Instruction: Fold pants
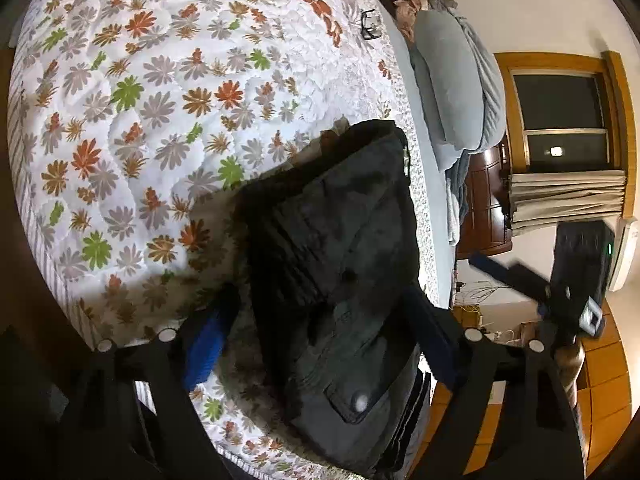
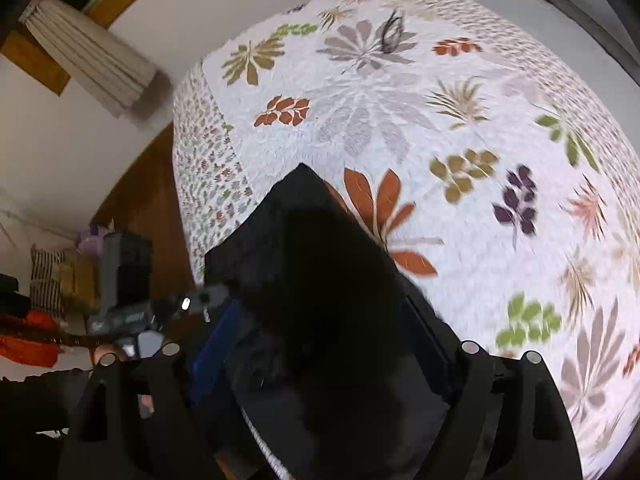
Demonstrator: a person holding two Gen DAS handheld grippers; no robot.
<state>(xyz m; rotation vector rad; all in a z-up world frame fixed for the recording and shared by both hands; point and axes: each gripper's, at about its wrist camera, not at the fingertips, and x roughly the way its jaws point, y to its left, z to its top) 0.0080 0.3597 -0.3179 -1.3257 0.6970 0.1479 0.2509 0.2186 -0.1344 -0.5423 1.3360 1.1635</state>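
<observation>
I read the pants (image 1: 332, 264) as dark matt woven cloth with a dull snap on the pocket flap. Bedspread (image 1: 160, 120): quilted, puckered printed cotton. Window frame (image 1: 616, 92): glossy varnished wood. Gripper fingers (image 1: 208, 344): matt plastic.

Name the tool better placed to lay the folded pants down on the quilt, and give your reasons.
Left, though narrowly. The left tool has the black pants between its fingers, pocket button visible, over the floral quilt. The right tool also has cloth between its fingers, but its view is motion-blurred, nearer the quilt's corner.
</observation>
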